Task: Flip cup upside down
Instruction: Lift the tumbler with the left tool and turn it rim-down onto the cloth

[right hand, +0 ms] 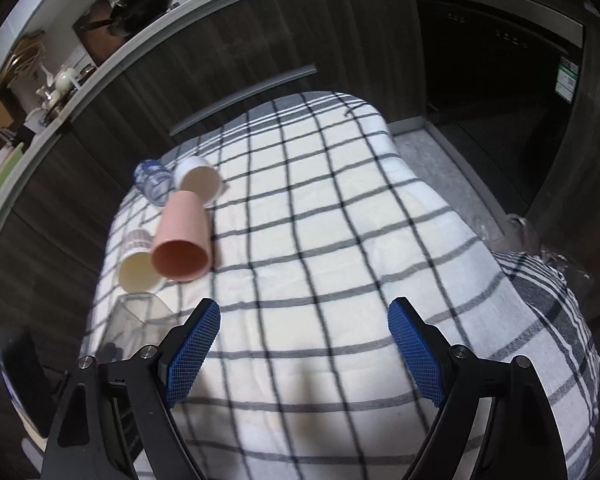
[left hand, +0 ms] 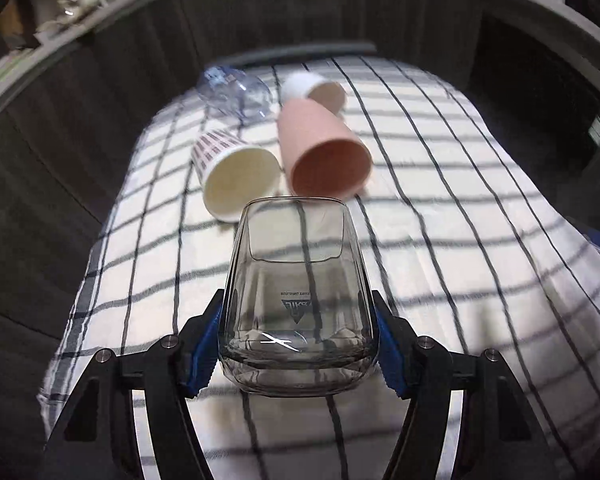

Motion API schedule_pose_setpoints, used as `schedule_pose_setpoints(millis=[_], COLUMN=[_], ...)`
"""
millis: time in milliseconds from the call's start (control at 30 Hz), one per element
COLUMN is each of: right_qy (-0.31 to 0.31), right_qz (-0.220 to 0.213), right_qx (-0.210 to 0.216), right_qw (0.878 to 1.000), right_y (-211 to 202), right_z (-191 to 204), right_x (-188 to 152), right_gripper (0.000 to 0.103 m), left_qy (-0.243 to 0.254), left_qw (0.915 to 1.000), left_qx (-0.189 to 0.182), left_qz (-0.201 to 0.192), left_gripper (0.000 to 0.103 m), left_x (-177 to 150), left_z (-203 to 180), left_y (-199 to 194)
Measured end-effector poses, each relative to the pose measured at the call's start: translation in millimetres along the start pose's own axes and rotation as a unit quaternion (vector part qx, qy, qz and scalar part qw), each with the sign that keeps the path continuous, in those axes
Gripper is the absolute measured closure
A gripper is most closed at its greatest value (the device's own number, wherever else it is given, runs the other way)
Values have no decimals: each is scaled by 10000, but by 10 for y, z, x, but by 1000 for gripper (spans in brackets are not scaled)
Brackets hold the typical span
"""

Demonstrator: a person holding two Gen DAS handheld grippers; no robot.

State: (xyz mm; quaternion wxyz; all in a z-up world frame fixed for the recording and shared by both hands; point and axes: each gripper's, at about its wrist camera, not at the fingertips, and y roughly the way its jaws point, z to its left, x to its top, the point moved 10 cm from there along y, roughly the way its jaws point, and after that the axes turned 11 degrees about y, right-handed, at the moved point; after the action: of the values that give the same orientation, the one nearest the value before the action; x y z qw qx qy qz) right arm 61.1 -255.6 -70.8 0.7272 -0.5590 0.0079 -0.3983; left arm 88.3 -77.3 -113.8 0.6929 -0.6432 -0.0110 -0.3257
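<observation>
Glass tumbler [left hand: 298, 300] was clamped between your left gripper [left hand: 298, 354] pads, blue faces pressed on both sides of it down near the thick base. From the left wrist view the base sat closest to the camera and the rim pointed forward, away from you, so the glass was lying roughly along the fingers over the checked cloth [left hand: 440, 240]. The printed logo on it read upside down in that view, for what that's worth. I couldn't tell whether it was touching the cloth or lifted off it.

Your right gripper [right hand: 304, 350] had its fingers spread wide apart with nothing between them, just hanging over bare cloth. The tumbler [right hand: 134, 316] showed up off to its left.

Progress-wise, I'd say you were about halfway: the grab was done, the glass was on its side in the grip, but the mouth wasn't facing down and nothing had been set down. What was left, as I read it, was rolling the wrist until the rim pointed at the cloth, lowering it, then letting go.

Ahead of the left gripper lay a paper cup [left hand: 236, 176], a pink cup [left hand: 326, 152], another pinkish cup with a white base [left hand: 314, 90] and a clear plastic bottle [left hand: 236, 94], all on their sides. The paper and pink cups were close to the tumbler's rim.
</observation>
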Motion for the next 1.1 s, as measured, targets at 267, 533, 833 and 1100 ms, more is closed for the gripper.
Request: schedule_pose_setpoints(millis=[267, 533, 833, 1100], right_qy=[174, 459, 746, 791], right_qz=[328, 739, 1067, 1132], right_qx=[402, 526, 498, 495], right_qw=[9985, 9948, 9902, 9892], right_y=[-37, 94, 406, 533], right_z=[287, 346, 291, 309], right_x=[139, 251, 343, 385], right_gripper=[17, 17, 17, 17], left_qy=[183, 275, 353, 372], left_qw=[9822, 9503, 9329, 9333], left_qx=[-623, -982, -1132, -1109], left_qz=[1765, 2943, 3401, 3396], left_gripper=[37, 37, 37, 37], left_x=[-137, -125, 3, 143], left_z=[-39, -72, -100, -73], left_y=[-31, 122, 381, 501])
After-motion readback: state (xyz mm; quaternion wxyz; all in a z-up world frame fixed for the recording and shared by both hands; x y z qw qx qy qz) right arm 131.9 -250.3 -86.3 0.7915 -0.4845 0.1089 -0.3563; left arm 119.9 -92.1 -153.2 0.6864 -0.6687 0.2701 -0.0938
